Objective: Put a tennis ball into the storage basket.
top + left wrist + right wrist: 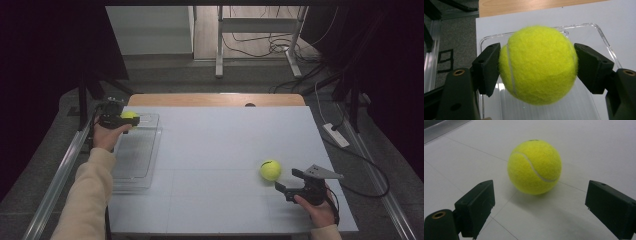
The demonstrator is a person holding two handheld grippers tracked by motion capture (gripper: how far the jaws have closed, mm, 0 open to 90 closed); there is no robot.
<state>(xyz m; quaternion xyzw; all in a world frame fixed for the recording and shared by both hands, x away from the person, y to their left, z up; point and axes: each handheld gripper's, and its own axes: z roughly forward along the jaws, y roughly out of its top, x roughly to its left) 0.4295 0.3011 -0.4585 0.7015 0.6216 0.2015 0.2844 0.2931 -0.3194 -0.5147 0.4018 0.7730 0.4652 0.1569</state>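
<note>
A tennis ball is clamped in the left hand-held gripper above the tray at the surface's left edge; released carelessly, it could bounce out. The right hand-held gripper is held wide open, empty, before a second ball.

Looks like a lab test bench: white table with aluminium rails along both sides, dark curtains left and right, loose cables and a power strip on the grey far floor.
</note>
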